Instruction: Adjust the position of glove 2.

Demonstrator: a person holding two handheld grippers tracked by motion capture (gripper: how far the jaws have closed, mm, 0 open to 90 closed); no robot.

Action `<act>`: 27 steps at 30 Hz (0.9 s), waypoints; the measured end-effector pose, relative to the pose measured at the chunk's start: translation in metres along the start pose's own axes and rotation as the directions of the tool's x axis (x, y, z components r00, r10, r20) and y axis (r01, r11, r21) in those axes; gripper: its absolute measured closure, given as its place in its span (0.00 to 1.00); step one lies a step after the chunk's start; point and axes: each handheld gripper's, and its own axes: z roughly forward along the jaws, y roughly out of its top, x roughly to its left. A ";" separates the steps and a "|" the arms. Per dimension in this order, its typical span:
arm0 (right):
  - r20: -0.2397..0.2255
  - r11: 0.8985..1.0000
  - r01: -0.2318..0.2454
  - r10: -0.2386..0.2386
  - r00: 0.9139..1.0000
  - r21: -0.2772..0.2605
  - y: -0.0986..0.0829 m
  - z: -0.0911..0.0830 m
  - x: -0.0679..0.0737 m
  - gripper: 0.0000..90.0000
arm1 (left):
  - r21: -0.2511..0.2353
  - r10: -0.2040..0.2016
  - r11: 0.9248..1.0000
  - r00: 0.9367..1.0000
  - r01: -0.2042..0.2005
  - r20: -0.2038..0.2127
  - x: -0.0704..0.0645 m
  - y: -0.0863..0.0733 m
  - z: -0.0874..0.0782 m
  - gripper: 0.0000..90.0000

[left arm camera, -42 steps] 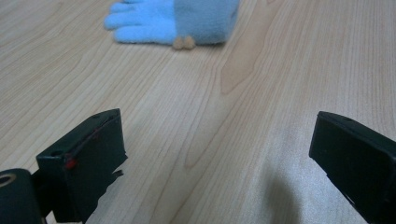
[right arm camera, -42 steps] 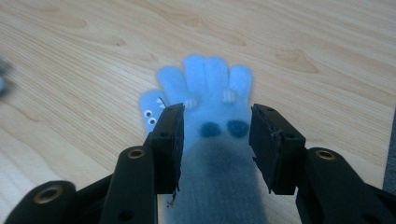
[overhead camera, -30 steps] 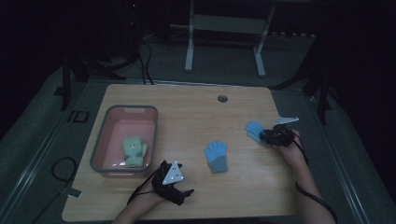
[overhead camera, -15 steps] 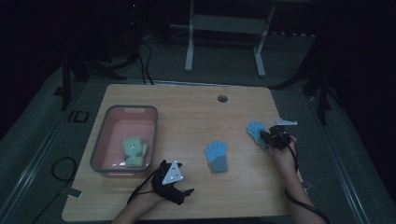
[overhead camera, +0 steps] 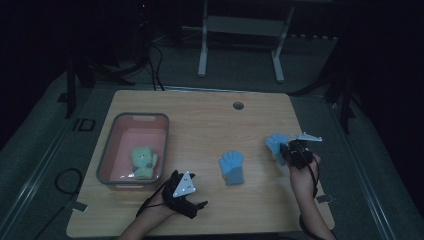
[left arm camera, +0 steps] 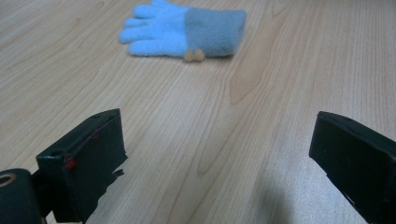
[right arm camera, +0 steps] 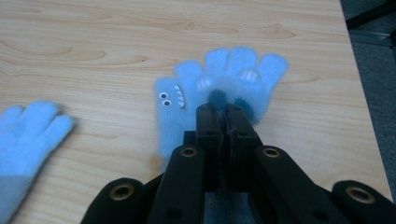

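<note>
Two soft, light gloves: our right claw (right arm camera: pixel 219 116) pinches the monster-face glove (right arm camera: pixel 187 105) mid-palm; our left claw (left arm camera: pixel 219 158) sits spread.

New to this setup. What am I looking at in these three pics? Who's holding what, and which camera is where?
No robot arm here: a person sits at a wooden table and holds a two-jaw gripper in each hand.

The high view is a fixed camera above the table. The left gripper is at bottom left, the right gripper at the right edge. The other two pictures come from cameras riding on each gripper, looking along its black jaws.

On the table: a pink bin with a green soft toy inside, and a blue glove lying flat in the middle.

The left gripper's jaws stand wide apart over bare wood, holding nothing. The right gripper's jaws are pressed together on a second blue glove with a face, which appears pinched near its middle.
</note>
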 end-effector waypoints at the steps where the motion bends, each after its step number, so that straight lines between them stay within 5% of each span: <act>1: -0.002 1.000 -0.003 0.003 1.000 -0.001 -0.002 -0.003 0.003 0.96 | 0.001 0.003 1.000 1.000 -0.003 0.001 0.000 0.000 0.000 0.04; 10: -0.004 0.997 -0.075 0.075 0.997 -0.019 -0.025 -0.013 0.017 0.96 | 0.000 0.015 1.000 1.000 -0.015 0.012 -0.001 0.002 0.003 0.04; 16: 0.005 0.995 -0.091 0.091 0.996 0.039 -0.050 0.006 0.024 0.95 | 0.001 0.032 1.000 0.999 -0.032 0.019 -0.003 0.005 0.005 0.04; 27: -0.008 0.993 -0.094 0.095 0.995 0.070 -0.059 0.016 0.021 0.80 | 0.001 0.037 0.999 0.999 -0.037 0.026 -0.004 0.005 0.006 0.04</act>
